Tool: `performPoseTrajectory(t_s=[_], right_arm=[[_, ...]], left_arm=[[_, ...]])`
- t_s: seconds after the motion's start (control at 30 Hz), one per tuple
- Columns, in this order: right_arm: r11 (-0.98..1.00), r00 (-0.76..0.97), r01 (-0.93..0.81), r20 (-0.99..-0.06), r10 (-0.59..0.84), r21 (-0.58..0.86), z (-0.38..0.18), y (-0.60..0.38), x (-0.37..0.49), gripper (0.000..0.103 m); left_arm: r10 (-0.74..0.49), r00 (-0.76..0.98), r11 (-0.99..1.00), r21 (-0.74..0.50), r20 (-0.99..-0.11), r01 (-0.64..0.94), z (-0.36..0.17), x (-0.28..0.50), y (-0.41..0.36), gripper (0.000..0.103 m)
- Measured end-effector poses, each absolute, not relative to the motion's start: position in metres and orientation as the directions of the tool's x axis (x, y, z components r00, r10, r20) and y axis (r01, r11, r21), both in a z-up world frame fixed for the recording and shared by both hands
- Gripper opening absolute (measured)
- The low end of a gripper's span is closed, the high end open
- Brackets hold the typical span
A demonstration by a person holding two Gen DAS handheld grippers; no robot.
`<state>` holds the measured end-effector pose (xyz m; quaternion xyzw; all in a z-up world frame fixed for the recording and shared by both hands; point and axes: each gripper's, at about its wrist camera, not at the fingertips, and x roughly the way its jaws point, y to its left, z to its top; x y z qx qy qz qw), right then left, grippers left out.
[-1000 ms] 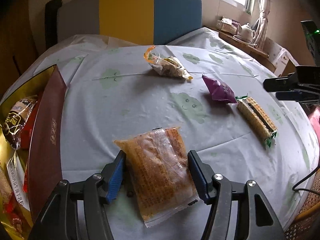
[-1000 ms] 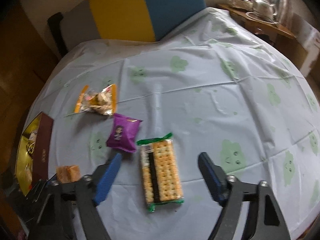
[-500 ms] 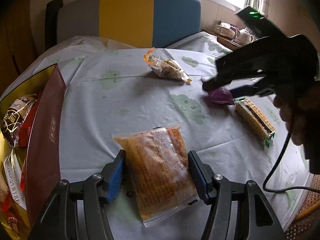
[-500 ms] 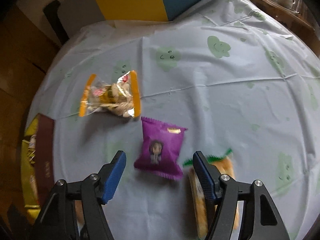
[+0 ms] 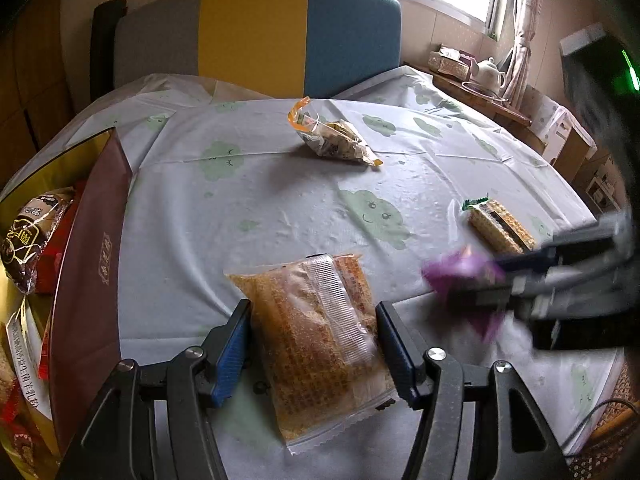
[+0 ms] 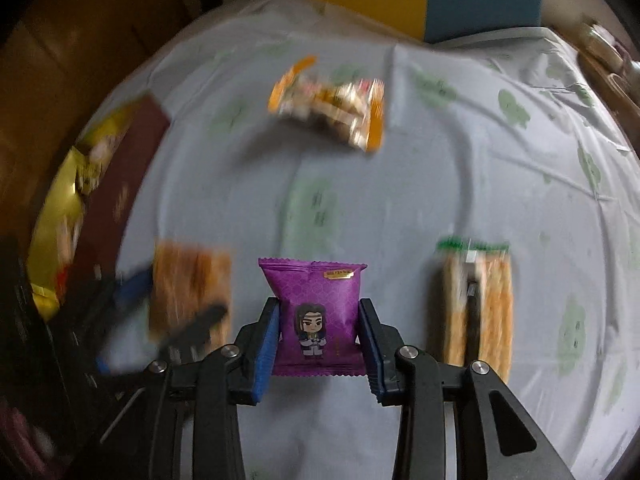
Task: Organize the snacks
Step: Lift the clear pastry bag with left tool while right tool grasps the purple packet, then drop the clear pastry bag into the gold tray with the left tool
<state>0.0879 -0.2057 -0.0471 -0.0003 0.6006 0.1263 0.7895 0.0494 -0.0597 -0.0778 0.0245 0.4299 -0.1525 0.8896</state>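
An orange-brown crisp snack pack (image 5: 312,344) lies on the pale tablecloth (image 5: 260,200), with my left gripper (image 5: 312,312) shut on its two long sides. In the right wrist view a purple packet (image 6: 316,300) with a cartoon figure sits between the blue pads of my right gripper (image 6: 318,308), whose jaws are closing and press both its sides. The left wrist view shows that purple packet (image 5: 460,276) blurred, held just above the cloth by the right gripper (image 5: 500,280), to the right of the left one.
A cracker pack with green ends (image 5: 500,228) lies at the right, and a clear bag with orange ends (image 5: 336,140) lies farther back. A gold box with a maroon lid (image 5: 92,260) holds several snacks at the left. A sofa (image 5: 256,36) stands behind the table.
My right gripper swung over from the cracker pack to the purple packet, came down and closed on it, then carried it nearer the left gripper. The left gripper has not moved.
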Motion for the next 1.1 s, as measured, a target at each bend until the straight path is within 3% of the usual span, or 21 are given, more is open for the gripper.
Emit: performPoseTrajectory(t_s=[0.33, 0.73, 0.9, 1.1], right_arm=[[0.957, 0.234, -0.271, -0.957, 0.172, 0.106, -0.068, -0.201, 0.067, 0.040], [0.947, 0.263, -0.317, -0.956, 0.127, 0.039, -0.071, -0.180, 0.055, 0.040], [0.944, 0.273, -0.329, -0.955, 0.116, 0.020, -0.068, -0.175, 0.052, 0.040], [0.939, 0.285, -0.345, -0.953, 0.099, -0.005, -0.069, -0.170, 0.049, 0.040]], left_arm=[[-0.235, 0.535, 0.958, -0.100, -0.811, 0.269, -0.068, 0.048, -0.055, 0.061], [-0.294, 0.609, 0.950, -0.154, -0.736, 0.272, -0.005, 0.022, -0.024, 0.061], [-0.248, 0.667, 0.969, -0.172, -0.702, 0.180, 0.020, 0.019, 0.024, 0.061], [-0.077, 0.718, 0.974, -0.205, -0.692, -0.093, 0.036, 0.015, 0.130, 0.061]])
